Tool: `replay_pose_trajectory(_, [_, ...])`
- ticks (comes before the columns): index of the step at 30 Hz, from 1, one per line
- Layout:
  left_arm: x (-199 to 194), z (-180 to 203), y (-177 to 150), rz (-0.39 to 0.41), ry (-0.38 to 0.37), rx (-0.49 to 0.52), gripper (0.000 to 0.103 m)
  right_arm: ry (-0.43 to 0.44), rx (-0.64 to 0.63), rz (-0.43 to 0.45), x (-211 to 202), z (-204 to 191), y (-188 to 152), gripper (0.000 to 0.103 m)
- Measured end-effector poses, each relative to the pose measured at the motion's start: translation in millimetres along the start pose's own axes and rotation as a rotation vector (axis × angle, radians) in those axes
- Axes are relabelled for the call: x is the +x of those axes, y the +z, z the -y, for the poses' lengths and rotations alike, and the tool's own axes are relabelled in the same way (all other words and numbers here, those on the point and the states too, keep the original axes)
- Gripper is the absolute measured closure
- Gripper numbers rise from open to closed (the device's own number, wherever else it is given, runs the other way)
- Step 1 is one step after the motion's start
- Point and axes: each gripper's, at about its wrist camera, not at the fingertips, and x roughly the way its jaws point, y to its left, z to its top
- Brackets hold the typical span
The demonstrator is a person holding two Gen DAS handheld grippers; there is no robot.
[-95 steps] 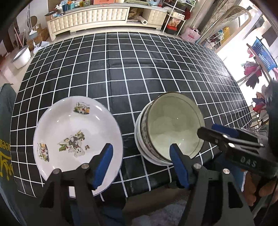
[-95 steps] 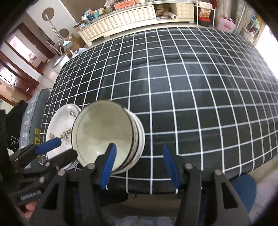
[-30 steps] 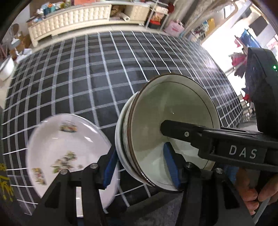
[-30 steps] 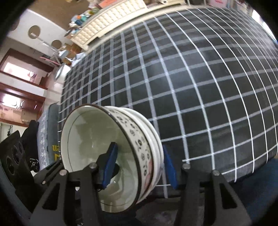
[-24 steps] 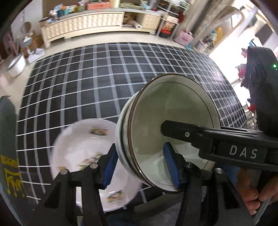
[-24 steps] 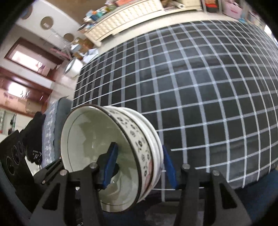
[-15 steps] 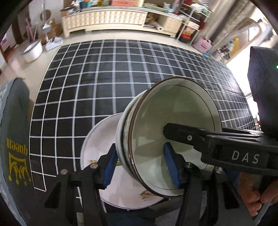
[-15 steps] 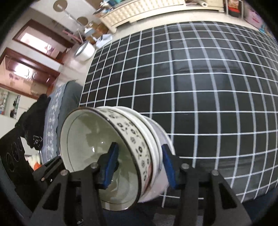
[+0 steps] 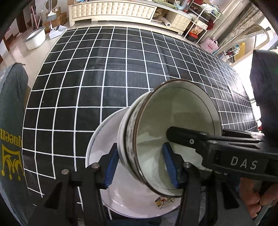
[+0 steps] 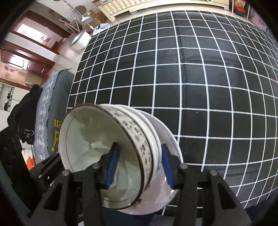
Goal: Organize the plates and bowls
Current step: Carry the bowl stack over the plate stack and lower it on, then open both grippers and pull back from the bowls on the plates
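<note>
A stack of nested bowls [image 9: 175,111], the top one pale green inside with a patterned band outside [image 10: 139,139], hangs tilted over a white plate [image 9: 106,137] with cartoon prints. The plate [image 10: 171,144] lies on the near edge of the checked tablecloth. My left gripper [image 9: 140,163] grips the stack's left wall, one blue pad outside and one inside, its jaws closing. My right gripper [image 10: 139,165] clamps the opposite wall the same way, its jaws closing too. Its black finger [image 9: 191,139] reaches into the bowl in the left wrist view. Whether the stack touches the plate is hidden.
The black tablecloth with a white grid [image 9: 104,69] stretches away beyond the plate. A grey chair cover with yellow lettering [image 9: 10,132] stands at the table's left. A white basin [image 9: 34,38] and a cream cabinet [image 9: 111,8] stand further off. A person's hand [image 9: 260,200] holds the right gripper.
Both grippers have carried the bowl stack leftward and slightly down, so it now hangs over the plate instead of beside it. The grip on the stack is unchanged.
</note>
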Motion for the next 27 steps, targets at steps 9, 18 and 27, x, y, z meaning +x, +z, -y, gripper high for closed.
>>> replay_pose_trajectory(9, [-0.7, 0.6, 0.1, 0.004, -0.007, -0.012, 0.055, 0.034, 0.0, -0.007, -1.2, 9.3, -2.4, 0.053])
replay_pose_trajectory(18, [-23.7, 7.6, -1.4, 0.094, 0.045, 0.003, 0.049, -0.012, -0.078, 0.077, -19.4, 5.8, -7.0, 0.052])
replay_pose_trajectory(27, [-79.3, 43.2, -18.6, 0.279, 0.146, 0.048, 0.045, -0.055, -0.23, 0.272, -76.6, -9.8, -29.3, 0.052])
